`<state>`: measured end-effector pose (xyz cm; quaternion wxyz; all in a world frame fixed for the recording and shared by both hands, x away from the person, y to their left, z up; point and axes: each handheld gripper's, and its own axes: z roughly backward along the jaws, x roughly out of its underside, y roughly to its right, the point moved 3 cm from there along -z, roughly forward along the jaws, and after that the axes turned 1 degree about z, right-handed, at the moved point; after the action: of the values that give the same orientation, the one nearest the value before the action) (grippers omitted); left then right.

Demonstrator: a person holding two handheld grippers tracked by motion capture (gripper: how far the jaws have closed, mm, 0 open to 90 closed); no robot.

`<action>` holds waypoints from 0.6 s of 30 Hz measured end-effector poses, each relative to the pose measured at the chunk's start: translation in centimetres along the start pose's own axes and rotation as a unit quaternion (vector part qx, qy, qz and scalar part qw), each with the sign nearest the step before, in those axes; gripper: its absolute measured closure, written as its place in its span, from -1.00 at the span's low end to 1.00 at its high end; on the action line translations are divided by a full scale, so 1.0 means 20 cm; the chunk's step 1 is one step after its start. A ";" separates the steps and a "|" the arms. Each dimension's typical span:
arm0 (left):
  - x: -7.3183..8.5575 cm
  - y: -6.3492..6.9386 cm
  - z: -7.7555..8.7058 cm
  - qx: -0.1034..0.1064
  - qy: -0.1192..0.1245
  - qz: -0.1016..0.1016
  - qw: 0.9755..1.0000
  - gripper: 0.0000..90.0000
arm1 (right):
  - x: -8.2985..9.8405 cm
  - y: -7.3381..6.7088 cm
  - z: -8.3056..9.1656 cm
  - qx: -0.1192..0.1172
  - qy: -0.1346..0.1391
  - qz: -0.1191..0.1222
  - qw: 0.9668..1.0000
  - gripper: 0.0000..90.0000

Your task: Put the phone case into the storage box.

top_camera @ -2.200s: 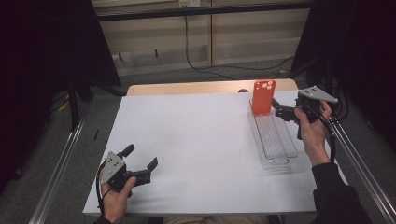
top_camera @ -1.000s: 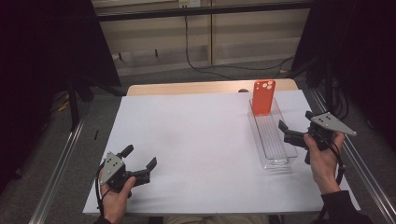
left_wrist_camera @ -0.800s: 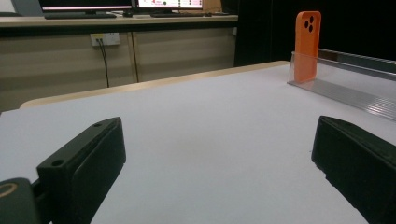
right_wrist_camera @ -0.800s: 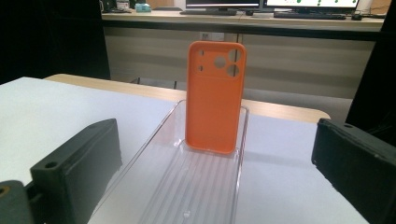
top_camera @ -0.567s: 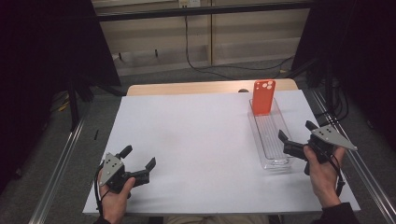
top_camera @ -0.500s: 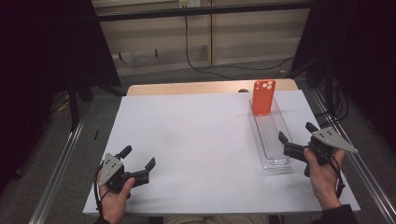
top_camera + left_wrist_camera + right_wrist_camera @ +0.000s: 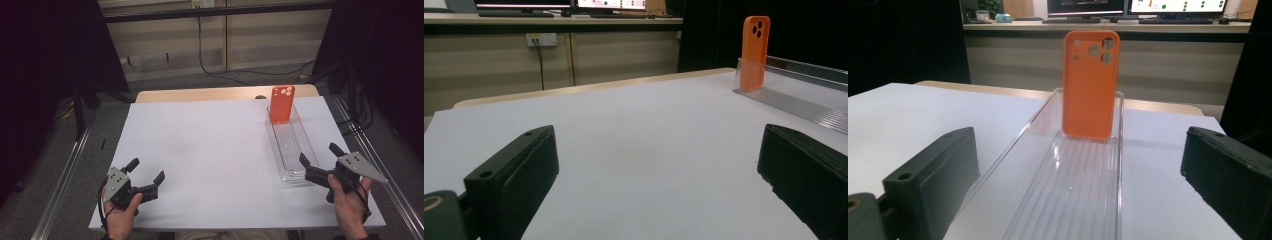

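White table (image 7: pixel 210 150); orange phone case (image 7: pixel 281 104) upright in tray (image 7: pixel 295 150).

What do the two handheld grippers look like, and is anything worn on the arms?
Both the left gripper and right gripper are black with blocky black fingers. Each carries a grey three-cornered plate on top, and a black cable trails from each. A dark sleeve cuff shows at the right wrist.

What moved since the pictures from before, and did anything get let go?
The right hand-held gripper moved. It was up at the orange phone case; since then it has pulled back toward the person, to the near end of the clear tray, with its jaws open and empty. The case stayed standing at the tray's far end. The left hand-held gripper stayed put, open.
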<state>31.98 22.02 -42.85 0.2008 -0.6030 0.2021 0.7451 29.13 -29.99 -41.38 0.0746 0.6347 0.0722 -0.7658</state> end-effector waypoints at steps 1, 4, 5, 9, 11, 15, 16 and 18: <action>0.00 0.00 0.00 0.001 -0.001 -0.002 1.000 -0.93 | 0.01 0.00 0.01 0.001 0.000 0.002 1.000 -0.98; 0.00 0.00 0.02 -0.003 -0.002 -0.002 1.000 -0.93 | 0.02 -0.01 0.04 0.001 0.002 -0.002 1.000 -0.98; 0.00 0.00 0.02 -0.004 -0.001 -0.001 1.000 -0.93 | 0.03 -0.02 0.05 0.000 0.001 -0.003 1.000 -0.98; 0.01 0.00 0.03 -0.008 -0.002 -0.002 1.000 -0.93 | 0.05 -0.03 0.09 0.005 0.004 -0.001 1.000 -0.98; 0.01 0.00 0.03 -0.006 -0.004 -0.002 1.000 -0.93 | 0.06 -0.04 0.10 0.004 0.006 0.000 1.000 -0.98; 0.01 -0.01 0.04 -0.010 -0.002 0.000 1.000 -0.93 | 0.08 -0.04 0.13 -0.011 0.007 -0.002 1.000 -0.99; 0.01 -0.01 0.05 -0.012 -0.001 0.002 1.000 -0.93 | 0.08 -0.04 0.13 -0.015 0.009 -0.001 1.000 -0.99; 0.01 -0.02 0.05 -0.015 -0.003 0.004 1.000 -0.93 | 0.09 -0.05 0.15 -0.023 0.010 0.002 1.000 -1.00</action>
<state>31.31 22.87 -42.95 0.1892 -0.6033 0.1923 0.7505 25.78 -29.68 -42.63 0.0901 0.6403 0.0890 -0.7576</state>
